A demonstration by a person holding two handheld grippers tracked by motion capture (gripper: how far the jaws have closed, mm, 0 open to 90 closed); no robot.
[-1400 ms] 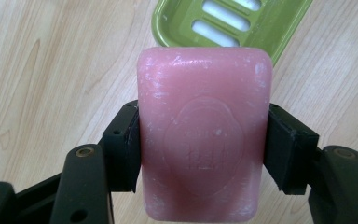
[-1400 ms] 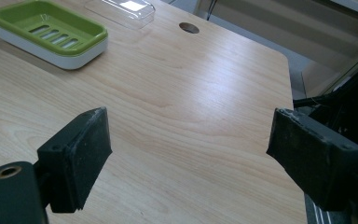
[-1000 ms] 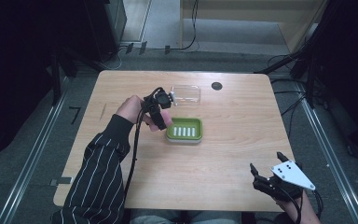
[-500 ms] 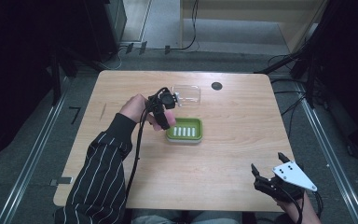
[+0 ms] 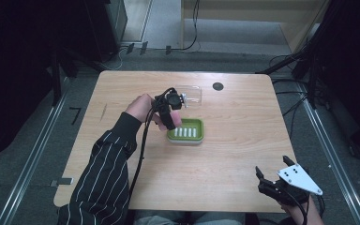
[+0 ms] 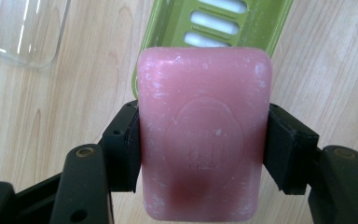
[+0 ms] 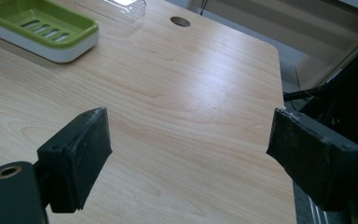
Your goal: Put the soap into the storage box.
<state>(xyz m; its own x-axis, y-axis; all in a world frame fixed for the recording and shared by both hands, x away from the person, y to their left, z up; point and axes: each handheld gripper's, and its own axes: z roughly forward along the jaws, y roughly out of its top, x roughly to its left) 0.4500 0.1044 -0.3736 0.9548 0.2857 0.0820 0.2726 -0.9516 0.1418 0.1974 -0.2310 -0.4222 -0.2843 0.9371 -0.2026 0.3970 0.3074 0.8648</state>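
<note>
Just above the near-left edge of the green soap dish (image 6: 223, 28), pink soap bar (image 6: 204, 135) clamped between the left gripper (image 6: 204, 154) pads, one on each long side. Bar: rounded rectangular block, matte waxy face, pale scuffs, faint oval stamp pressed in the middle. Dish: glossy green plastic tray with slotted floor, sitting in a white base (image 7: 51, 51). Clear plastic lid (image 5: 190, 93) lies on the wood-grain table (image 5: 234, 140) just behind the dish. Right gripper (image 7: 189, 158) well away from the dish at the table's near right corner, jaws wide apart, nothing between them
</note>
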